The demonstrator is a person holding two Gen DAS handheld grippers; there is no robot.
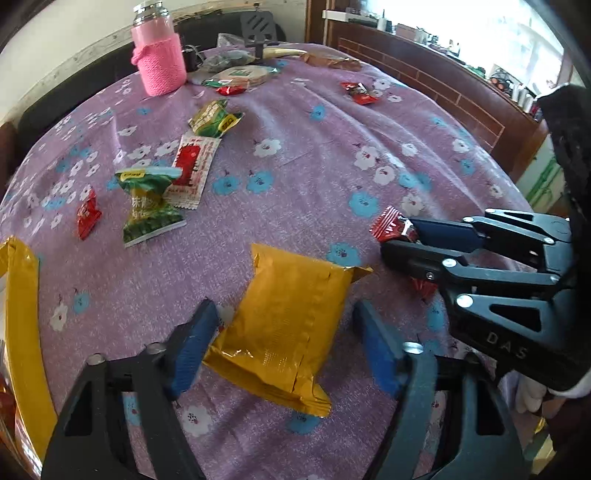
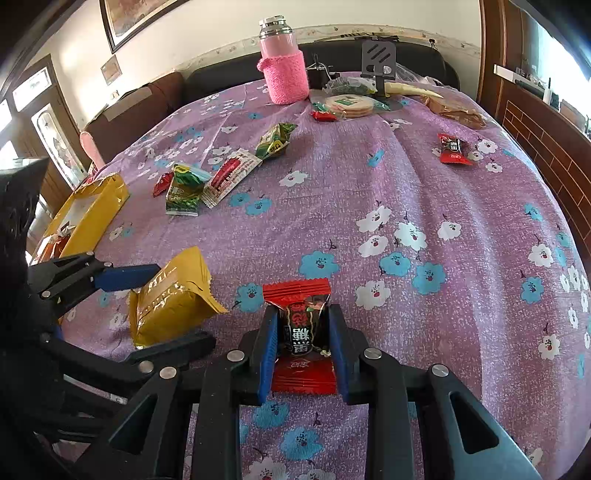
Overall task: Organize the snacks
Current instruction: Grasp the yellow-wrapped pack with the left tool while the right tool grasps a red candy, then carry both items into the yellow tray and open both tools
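Two claws work our desk: the right claw is clenched on a red candy, while the left claw straddles a gold packet unclenched – only the right view shows the open yellow box at the desk's left edge

Bright daylight floods in from the blown-out white window at the upper right of the left wrist view, washing out whatever stands on the sill, and it lights the purple flowered tablecloth evenly with only soft, short shadows beneath the packets. The crinkled gold foil snack packet shows glare streaks along its creases. Both fisheye views bow the table into a dome and darken to black at the corners; the far background looks slightly soft, perhaps from compression.
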